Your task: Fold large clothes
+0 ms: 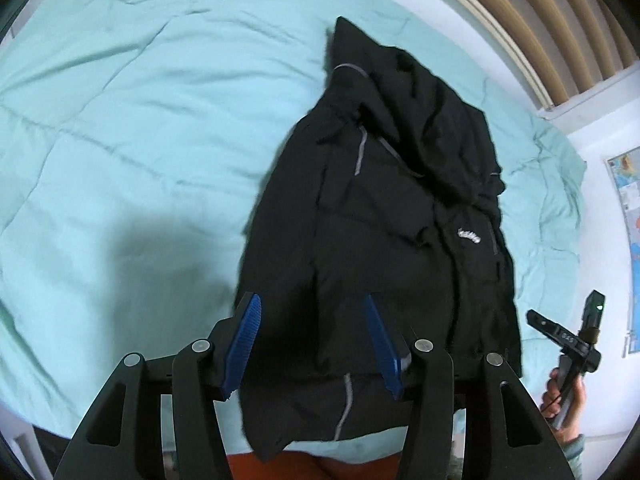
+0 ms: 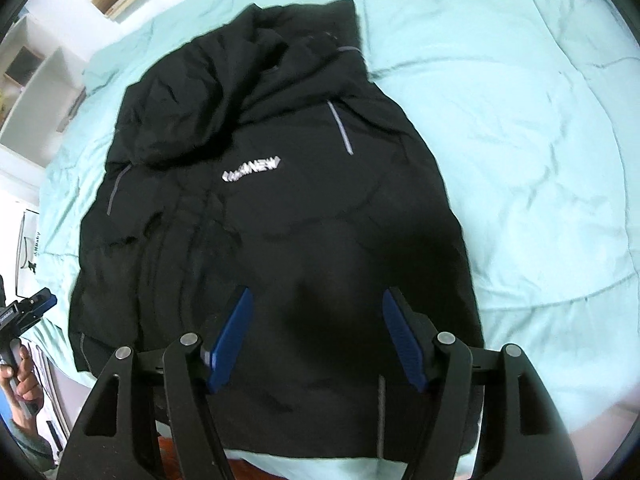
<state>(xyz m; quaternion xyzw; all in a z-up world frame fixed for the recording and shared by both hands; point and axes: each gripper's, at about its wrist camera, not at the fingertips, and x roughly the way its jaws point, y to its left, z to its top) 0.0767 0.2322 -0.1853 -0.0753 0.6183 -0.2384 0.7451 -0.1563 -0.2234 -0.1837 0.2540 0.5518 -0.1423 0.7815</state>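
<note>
Black jacket lies on mint quilt, hood bunched at far end. Near hem cut off behind gripper frames; chest logo half blurred. Left gripper: jaws apart, above jacket, nothing between blue pads. Right gripper: jaws apart, also empty, above lower jacket.

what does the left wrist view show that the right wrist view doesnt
Only the left wrist view shows the slatted wooden headboard, a wall map and the hand holding the other tool.

Only the right wrist view shows white shelves and readable logo lettering on the chest.

Both show the black jacket lying on the mint green comforter, with open blue-padded tongs, left tongs and right tongs, above its hem, gripping nothing.
</note>
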